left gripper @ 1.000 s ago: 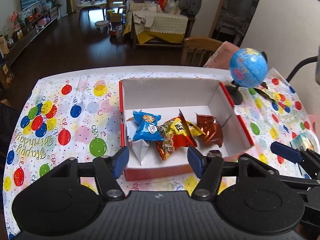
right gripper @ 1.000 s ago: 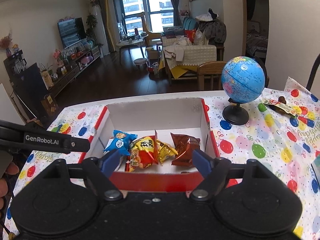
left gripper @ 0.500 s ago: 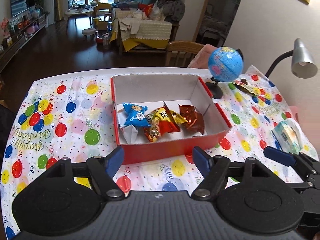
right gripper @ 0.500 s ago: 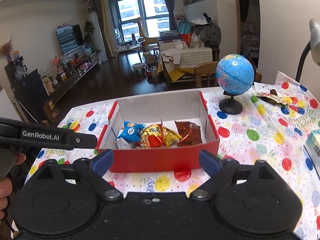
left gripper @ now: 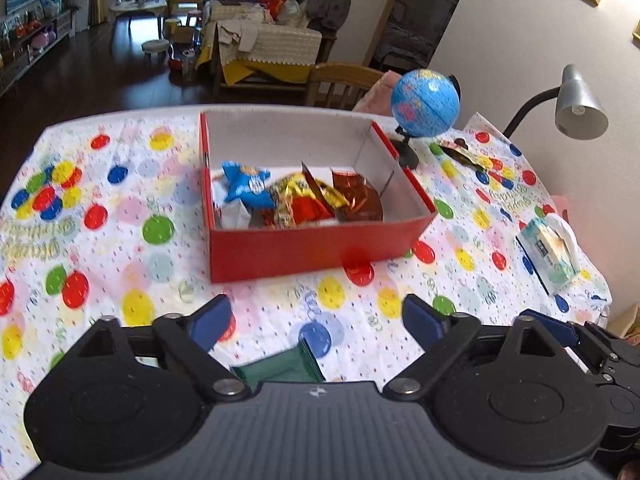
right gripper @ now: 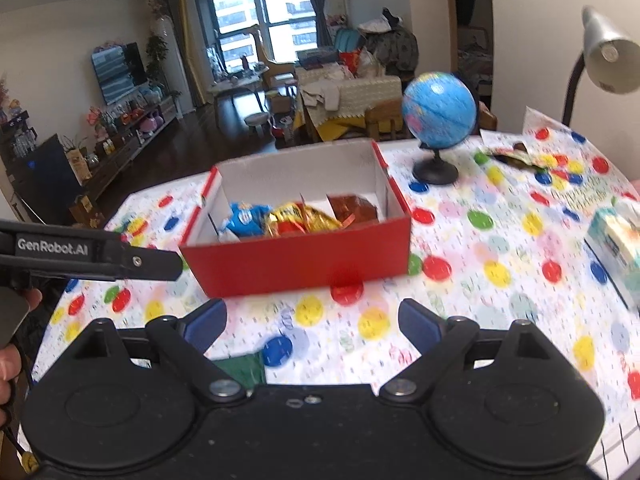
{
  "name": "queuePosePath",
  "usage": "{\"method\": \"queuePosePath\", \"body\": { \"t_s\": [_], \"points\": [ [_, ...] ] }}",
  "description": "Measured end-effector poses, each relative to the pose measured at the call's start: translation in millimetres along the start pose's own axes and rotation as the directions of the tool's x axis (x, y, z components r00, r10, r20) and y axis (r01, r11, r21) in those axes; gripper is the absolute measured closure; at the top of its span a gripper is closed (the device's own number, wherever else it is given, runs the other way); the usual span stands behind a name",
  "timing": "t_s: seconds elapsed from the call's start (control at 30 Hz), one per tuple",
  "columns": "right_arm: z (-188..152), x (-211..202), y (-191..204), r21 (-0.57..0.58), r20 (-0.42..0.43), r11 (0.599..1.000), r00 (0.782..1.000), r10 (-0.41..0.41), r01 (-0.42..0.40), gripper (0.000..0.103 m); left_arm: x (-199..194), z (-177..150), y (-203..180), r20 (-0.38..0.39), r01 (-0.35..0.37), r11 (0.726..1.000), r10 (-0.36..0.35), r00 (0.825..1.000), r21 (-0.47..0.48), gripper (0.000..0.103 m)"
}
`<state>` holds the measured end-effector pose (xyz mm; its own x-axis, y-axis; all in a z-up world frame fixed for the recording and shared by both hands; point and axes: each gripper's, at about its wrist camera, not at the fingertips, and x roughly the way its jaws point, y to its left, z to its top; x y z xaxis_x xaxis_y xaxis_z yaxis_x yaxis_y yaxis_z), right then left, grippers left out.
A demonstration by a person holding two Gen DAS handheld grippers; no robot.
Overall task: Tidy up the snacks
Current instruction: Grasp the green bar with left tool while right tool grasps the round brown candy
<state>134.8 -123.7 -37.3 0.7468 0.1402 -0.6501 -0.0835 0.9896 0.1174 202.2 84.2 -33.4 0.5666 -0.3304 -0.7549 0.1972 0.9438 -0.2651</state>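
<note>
A red cardboard box [left gripper: 312,248] [right gripper: 304,264] stands on the balloon-print tablecloth. Inside it lie a blue packet [left gripper: 248,188] [right gripper: 246,218], a red-and-yellow packet [left gripper: 296,204] [right gripper: 296,218] and a brown packet [left gripper: 356,196] [right gripper: 352,208]. A dark green packet [left gripper: 280,366] [right gripper: 240,368] lies flat near the table's front edge, partly hidden under both grippers' bodies. My left gripper [left gripper: 316,318] hovers in front of the box, its jaws opening with nothing between them. My right gripper [right gripper: 312,316] is open and empty beside it. Another snack wrapper [left gripper: 464,154] [right gripper: 512,156] lies by the globe.
A blue globe [left gripper: 424,102] [right gripper: 438,114] on a black stand sits right of the box's far corner. A tissue pack [left gripper: 548,252] [right gripper: 616,244] lies at the right edge, a grey desk lamp [left gripper: 580,108] [right gripper: 608,56] behind it. A wooden chair stands beyond the table.
Both grippers have drawn back from the box toward the table's front edge and their jaws have spread wider. The green packet has come into view beneath them.
</note>
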Motion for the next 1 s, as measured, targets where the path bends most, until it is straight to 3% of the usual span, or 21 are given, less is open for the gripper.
{"method": "queuePosePath", "body": {
  "t_s": [0.27, 0.67, 0.8, 1.0],
  "points": [
    [-44, 7, -17, 0.047, -0.064, 0.995, 0.995, -0.082, 0.085, 0.01, 29, -27, 5, -0.075, -0.033, 0.999, 0.034, 0.997, 0.013, 0.002],
    [-98, 26, -43, 0.22, -0.17, 0.954, 0.971, -0.167, 0.203, 0.012, 80, -51, 7, -0.184, -0.091, 0.993, 0.104, 0.977, 0.08, 0.002],
    [-101, 33, -42, 0.223, -0.182, 0.946, 0.964, -0.195, 0.234, 0.013, 93, -55, 11, -0.218, -0.076, 0.992, 0.098, 0.971, 0.103, 0.002],
    [-103, 50, -30, 0.16, -0.231, 0.948, 0.944, -0.234, 0.274, 0.024, 106, -62, 12, -0.231, -0.078, 0.975, 0.127, 0.965, 0.21, 0.002]
  ]
}}
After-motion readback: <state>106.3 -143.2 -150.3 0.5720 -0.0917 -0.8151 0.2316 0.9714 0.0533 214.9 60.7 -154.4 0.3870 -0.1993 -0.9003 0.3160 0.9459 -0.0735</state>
